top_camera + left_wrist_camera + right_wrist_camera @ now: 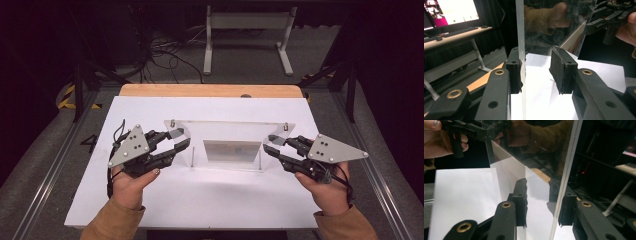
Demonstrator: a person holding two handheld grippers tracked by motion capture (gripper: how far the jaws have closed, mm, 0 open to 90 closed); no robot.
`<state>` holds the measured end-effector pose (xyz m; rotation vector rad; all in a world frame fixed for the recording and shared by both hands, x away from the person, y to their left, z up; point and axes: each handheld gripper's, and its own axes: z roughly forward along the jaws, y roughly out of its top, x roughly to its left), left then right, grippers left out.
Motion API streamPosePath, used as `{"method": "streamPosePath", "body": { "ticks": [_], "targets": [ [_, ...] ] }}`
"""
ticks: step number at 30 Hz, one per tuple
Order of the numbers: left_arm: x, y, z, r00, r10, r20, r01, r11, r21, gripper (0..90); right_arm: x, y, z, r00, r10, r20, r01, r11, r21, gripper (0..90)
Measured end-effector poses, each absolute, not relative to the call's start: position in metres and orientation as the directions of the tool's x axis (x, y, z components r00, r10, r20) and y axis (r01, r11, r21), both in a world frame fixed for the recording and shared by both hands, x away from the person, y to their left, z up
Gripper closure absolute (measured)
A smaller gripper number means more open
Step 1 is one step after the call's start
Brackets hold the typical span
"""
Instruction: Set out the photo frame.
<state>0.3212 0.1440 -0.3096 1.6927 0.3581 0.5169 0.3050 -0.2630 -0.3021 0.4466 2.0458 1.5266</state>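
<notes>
A clear acrylic stand (230, 131) with slanted side flaps and thin metal posts (193, 156) sits over the white board (200, 200). My left gripper (180, 140) straddles its left flap. In the left gripper view the panel's edge (520, 37) lies against the left pad (514, 72), while the right pad (560, 72) stands clear of it. My right gripper (270, 143) straddles the right flap. In the right gripper view the panel edge (567, 167) runs by the right pad (566, 207), and the left pad (520, 197) is apart from it. Neither pair of pads squeezes the panel.
The white board lies on a wooden table (210, 90). A white metal frame (247, 30) and loose cables (165, 55) are on the floor beyond it. Rails run along both sides. A desk with a lit monitor (456, 10) shows in the left gripper view.
</notes>
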Motion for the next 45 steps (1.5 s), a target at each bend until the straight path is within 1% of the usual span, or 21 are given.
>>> {"method": "streamPosePath", "body": {
  "ticks": [1, 3, 9, 16, 19, 22, 26, 32, 36, 45],
  "targets": [
    [0.32, 0.144, -0.309, 0.852, 0.506, 0.135, -0.047, -0.182, 0.982, 63.5, 0.307, -0.265, -0.303, -0.807, 0.557, -0.196, -0.032, 0.29, 0.957, 65.3],
    [0.321, 0.143, -0.309, 0.854, 0.504, 0.125, -0.041, -0.175, 0.984, 63.9, 0.308, -0.266, -0.304, -0.812, 0.557, -0.173, -0.017, 0.274, 0.962, 65.1],
    [0.327, 0.139, -0.31, 0.857, 0.503, 0.115, -0.046, -0.147, 0.988, 64.8, 0.315, -0.27, -0.308, -0.807, 0.574, -0.138, 0.009, 0.246, 0.969, 62.6],
    [0.339, 0.136, -0.314, 0.847, 0.524, 0.09, -0.046, -0.095, 0.994, 63.2, 0.325, -0.269, -0.31, -0.795, 0.59, -0.139, -0.004, 0.225, 0.974, 60.6],
    [0.345, 0.135, -0.315, 0.849, 0.523, 0.072, -0.029, -0.09, 0.995, 60.8, 0.33, -0.269, -0.31, -0.791, 0.595, -0.146, -0.015, 0.221, 0.975, 59.6],
    [0.352, 0.131, -0.317, 0.846, 0.53, 0.059, -0.015, -0.088, 0.996, 55.8, 0.336, -0.267, -0.311, -0.777, 0.611, -0.149, -0.019, 0.214, 0.977, 58.2],
    [0.361, 0.124, -0.323, 0.842, 0.539, 0.012, 0.055, -0.108, 0.993, 46.4, 0.344, -0.267, -0.313, -0.782, 0.612, -0.119, -0.004, 0.185, 0.983, 57.2],
    [0.371, 0.123, -0.329, 0.832, 0.555, -0.026, 0.104, -0.109, 0.989, 39.9, 0.355, -0.266, -0.318, -0.767, 0.635, -0.097, 0.028, 0.184, 0.983, 51.9],
    [0.374, 0.127, -0.334, 0.818, 0.573, -0.049, 0.136, -0.11, 0.985, 35.2, 0.363, -0.267, -0.32, -0.761, 0.643, -0.086, 0.035, 0.173, 0.984, 51.5],
    [0.375, 0.139, -0.341, 0.803, 0.592, -0.071, 0.161, -0.101, 0.982, 33.4, 0.372, -0.265, -0.321, -0.75, 0.656, -0.086, 0.044, 0.178, 0.983, 47.8]
  ]
}}
